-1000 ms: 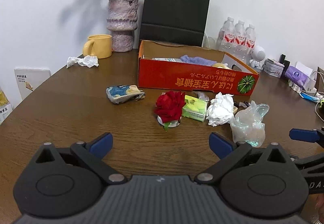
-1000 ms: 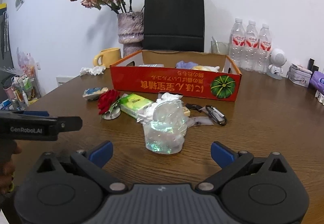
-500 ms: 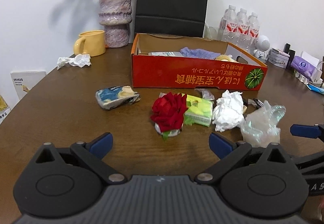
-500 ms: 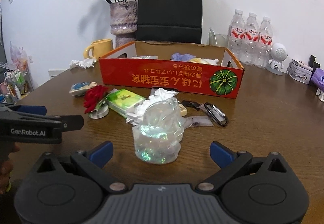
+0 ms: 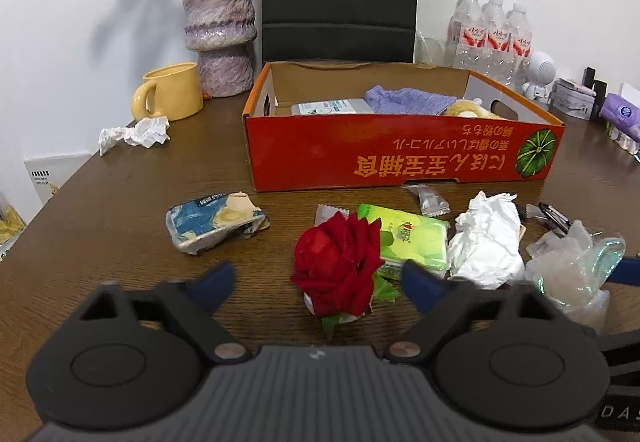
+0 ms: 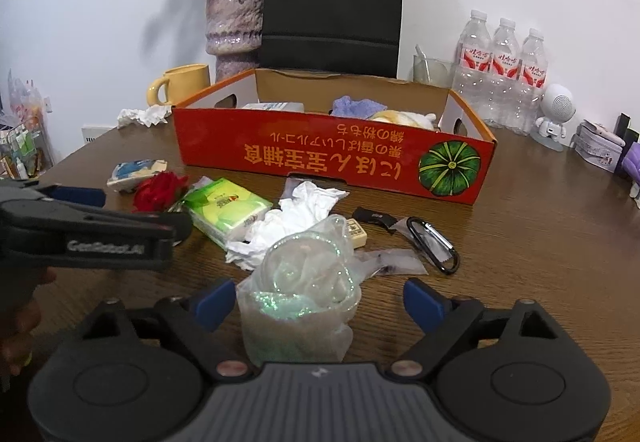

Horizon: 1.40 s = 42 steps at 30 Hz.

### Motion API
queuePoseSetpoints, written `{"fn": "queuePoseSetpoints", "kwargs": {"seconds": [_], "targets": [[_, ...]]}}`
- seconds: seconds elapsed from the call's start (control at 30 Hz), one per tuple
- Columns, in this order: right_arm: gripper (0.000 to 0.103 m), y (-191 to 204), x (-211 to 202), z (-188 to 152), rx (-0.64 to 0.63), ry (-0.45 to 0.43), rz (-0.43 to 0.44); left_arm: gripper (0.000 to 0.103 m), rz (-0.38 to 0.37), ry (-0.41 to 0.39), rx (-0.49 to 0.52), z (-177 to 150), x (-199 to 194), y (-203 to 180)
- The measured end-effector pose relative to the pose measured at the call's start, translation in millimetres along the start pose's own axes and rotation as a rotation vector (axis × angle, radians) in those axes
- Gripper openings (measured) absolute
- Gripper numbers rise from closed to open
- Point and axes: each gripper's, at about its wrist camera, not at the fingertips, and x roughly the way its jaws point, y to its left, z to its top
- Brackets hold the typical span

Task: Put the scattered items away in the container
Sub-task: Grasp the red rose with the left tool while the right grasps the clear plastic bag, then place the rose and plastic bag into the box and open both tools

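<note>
Both grippers closer now — left gripper [image 5: 318,284] fingers spread around rose [image 5: 336,264], right gripper [image 6: 316,304] fingers spread around plastic bag [image 6: 300,306]

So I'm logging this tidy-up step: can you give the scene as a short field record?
container: red cardboard box, open, some items already inside
left hand-held gripper: open, red rose between its fingers
right hand-held gripper: open, around clear plastic bag
still on table: green tissue pack, crumpled white tissue, carabiner
</note>
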Motion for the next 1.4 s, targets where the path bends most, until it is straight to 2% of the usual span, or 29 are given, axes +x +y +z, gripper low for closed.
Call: {"fn": "queuePoseSetpoints", "kwargs": {"seconds": [0.07,0.1,0.13,0.2,0.4,0.53,0.63,0.77,0.87,1.0,1.1,1.23,1.4], "targets": [[0.068,-0.4,0.8,-0.6,0.003,0.003,0.008,0.047,-0.025,0.015,-0.006,0.4,3.2,1.5],[0.055,-1.0,0.8,-0.8,0.005,0.004,0.012,0.046,-0.042,0.015,-0.011,-0.1,2.8,2.6],[0.050,-1.8,0.7,-0.9,0.007,0.006,0.017,0.041,-0.044,0.007,-0.008,-0.4,1.0,2.4],[0.045,-3.5,-1.3,-1.7,0.014,0.000,0.038,0.040,-0.038,-0.007,0.000,-1.5,-2.1,1.5],[0.042,-5.7,-13.1,-4.0,0.017,-0.042,0.060,0.038,-0.042,-0.031,-0.013,-4.4,-15.7,4.9],[0.042,-11.7,-23.4,-0.9,0.035,-0.065,0.083,0.038,-0.077,-0.076,-0.016,5.3,-38.1,7.0],[0.042,-18.4,-32.5,12.7,0.039,-0.101,0.091,0.038,-0.093,-0.139,0.000,27.2,-54.4,7.6],[0.042,-32.8,-38.5,48.6,0.037,-0.165,0.089,0.038,-0.053,-0.243,0.039,68.0,-62.4,4.4],[0.042,-46.5,-33.5,81.8,0.036,-0.205,0.076,0.038,-0.046,-0.260,0.037,103.7,-53.3,2.4],[0.042,-62.1,-8.9,130.1,0.042,-0.211,0.039,0.038,-0.051,-0.242,0.013,145.0,-24.6,-2.3],[0.042,-74.7,21.5,164.1,0.070,-0.185,0.004,0.038,-0.016,-0.215,0.031,168.4,8.0,-15.4],[0.042,-89.4,67.9,197.4,0.102,-0.125,-0.014,0.038,-0.016,-0.089,-0.010,188.4,60.7,-17.3],[0.043,-103.2,125.6,214.4,0.152,-0.035,-0.045,0.039,-0.018,0.049,-0.038,198.5,118.7,-20.5]]}}
